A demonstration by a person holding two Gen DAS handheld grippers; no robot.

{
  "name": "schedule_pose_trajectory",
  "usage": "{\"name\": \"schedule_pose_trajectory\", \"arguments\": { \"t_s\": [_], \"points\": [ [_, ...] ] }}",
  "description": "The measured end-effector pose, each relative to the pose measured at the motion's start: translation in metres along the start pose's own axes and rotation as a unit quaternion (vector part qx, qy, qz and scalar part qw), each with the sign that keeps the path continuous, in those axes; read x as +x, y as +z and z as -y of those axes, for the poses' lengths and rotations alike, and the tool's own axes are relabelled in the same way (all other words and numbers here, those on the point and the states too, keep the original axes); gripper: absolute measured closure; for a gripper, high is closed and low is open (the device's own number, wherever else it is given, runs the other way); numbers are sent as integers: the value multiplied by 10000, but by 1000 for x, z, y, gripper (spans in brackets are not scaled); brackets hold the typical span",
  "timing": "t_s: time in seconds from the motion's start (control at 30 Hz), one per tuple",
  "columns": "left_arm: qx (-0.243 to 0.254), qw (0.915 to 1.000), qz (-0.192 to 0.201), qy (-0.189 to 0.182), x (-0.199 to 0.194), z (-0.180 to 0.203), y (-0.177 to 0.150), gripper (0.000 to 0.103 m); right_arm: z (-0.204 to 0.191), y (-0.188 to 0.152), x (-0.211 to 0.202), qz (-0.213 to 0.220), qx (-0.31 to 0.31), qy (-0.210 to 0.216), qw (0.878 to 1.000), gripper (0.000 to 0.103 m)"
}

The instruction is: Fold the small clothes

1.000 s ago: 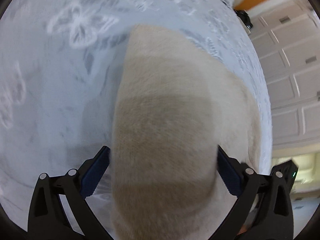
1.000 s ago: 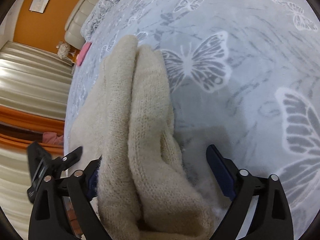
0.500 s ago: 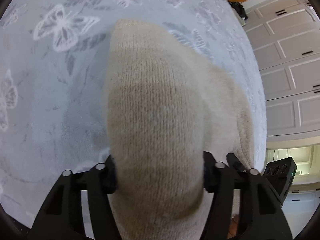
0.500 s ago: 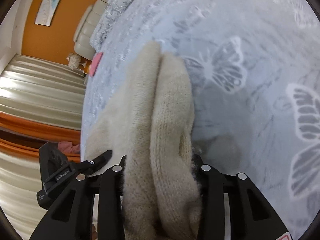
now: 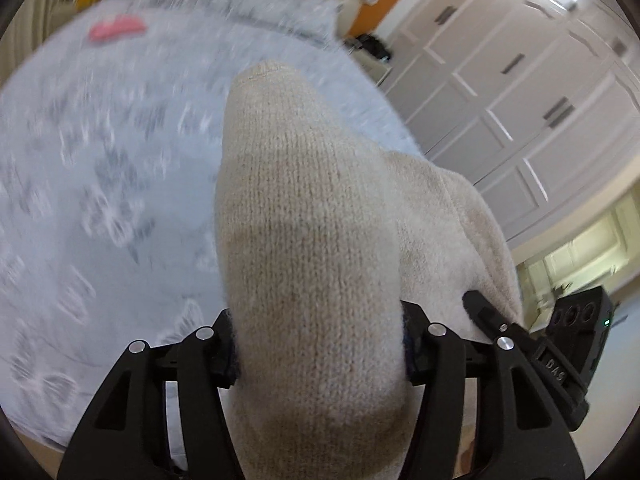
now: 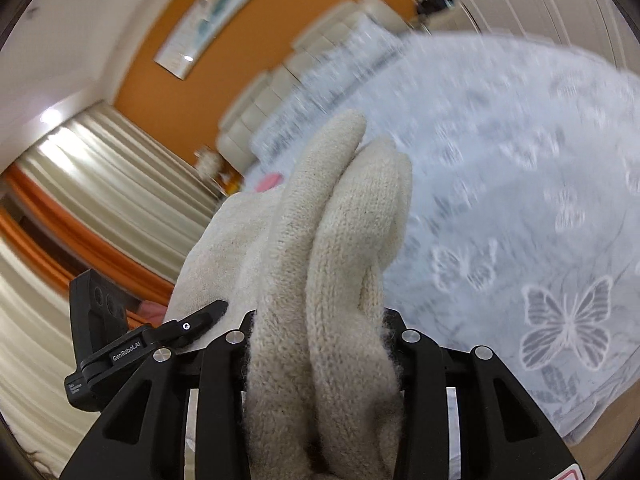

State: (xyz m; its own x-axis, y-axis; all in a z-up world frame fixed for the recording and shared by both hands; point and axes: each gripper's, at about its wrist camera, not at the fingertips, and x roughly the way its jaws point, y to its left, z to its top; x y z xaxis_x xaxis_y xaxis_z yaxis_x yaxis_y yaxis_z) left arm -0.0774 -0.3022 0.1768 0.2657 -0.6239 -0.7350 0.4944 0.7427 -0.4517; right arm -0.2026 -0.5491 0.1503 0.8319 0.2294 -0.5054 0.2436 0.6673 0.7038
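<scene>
The cream garment (image 5: 308, 248) clamped in the left gripper (image 5: 318, 354) was a matt knit cloth, finely ribbed and slightly fuzzy; in the right gripper (image 6: 316, 352) the same wool-like knit bunched in thick folds, loose fibres fraying at the jaws; both grippers were matt black plastic with small shiny metal pins; beyond them the bedspread (image 6: 520, 184) looked a soft, matt printed cloth; the wardrobe doors (image 5: 520, 92) were smooth and faintly glossy.

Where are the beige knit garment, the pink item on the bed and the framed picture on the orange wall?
beige knit garment (image 5: 312, 240): left wrist view, middle of the knitted fold.
pink item (image 5: 116, 32): left wrist view, its blurred centre.
framed picture (image 6: 216, 8): right wrist view, middle of the print.
</scene>
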Motion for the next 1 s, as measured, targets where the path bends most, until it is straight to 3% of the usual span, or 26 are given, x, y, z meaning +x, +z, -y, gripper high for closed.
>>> {"name": "schedule_pose_trajectory", "arguments": {
  "t_s": [0.23, 0.5, 1.0],
  "points": [
    [667, 9949, 732, 175, -110, 32, 0, 46, -85, -7, -59, 619, -686, 302, 9953, 67],
    [916, 9845, 1453, 357, -203, 26, -3, 46, -166, -23, -86, 934, -1217, 737, 9854, 67],
    [993, 9669, 2245, 692, -297, -23, 1, 46, -277, -43, -69, 972, -1969, 1281, 9671, 66]
  ]
}}
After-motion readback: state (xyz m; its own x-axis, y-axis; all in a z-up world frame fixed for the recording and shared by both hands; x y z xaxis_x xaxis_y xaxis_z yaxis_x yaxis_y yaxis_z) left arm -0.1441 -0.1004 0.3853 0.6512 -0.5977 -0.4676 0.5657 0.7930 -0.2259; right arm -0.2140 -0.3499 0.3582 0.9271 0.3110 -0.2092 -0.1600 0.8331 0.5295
